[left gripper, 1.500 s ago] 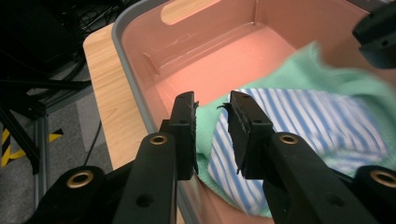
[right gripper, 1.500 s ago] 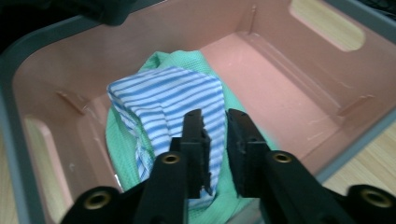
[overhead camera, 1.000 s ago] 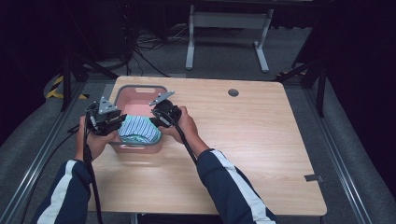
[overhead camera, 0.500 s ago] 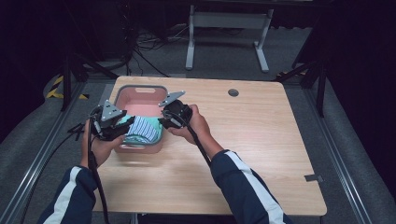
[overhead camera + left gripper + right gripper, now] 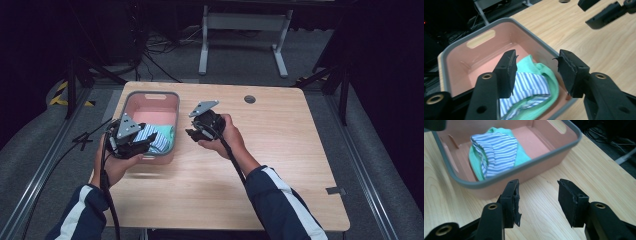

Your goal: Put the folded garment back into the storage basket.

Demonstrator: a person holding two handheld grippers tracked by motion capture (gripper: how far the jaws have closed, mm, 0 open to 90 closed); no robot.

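Observation:
A pink bin with a grey rim stands on the left of the wooden table. Inside it lies a folded cloth, green with blue-and-white stripes, bunched toward the near end. My left gripper hovers over the bin's near left corner. In the left gripper view its jaws have just been opening above the cloth, with nothing between them. My right gripper is just right of the bin, over bare table. Its jaws have just been opening too, empty, facing the bin wall and the cloth.
The table top stretches wide to the right of the bin, with a round cable hole near its far edge. A metal stand rests on the floor beyond the table. The right gripper shows far off in the left gripper view.
Both grippers have let go of the cloth and pulled apart. The right one moved right, out of the bin and over the table. The left one drew back to the near left corner. The cloth stays in the bin.

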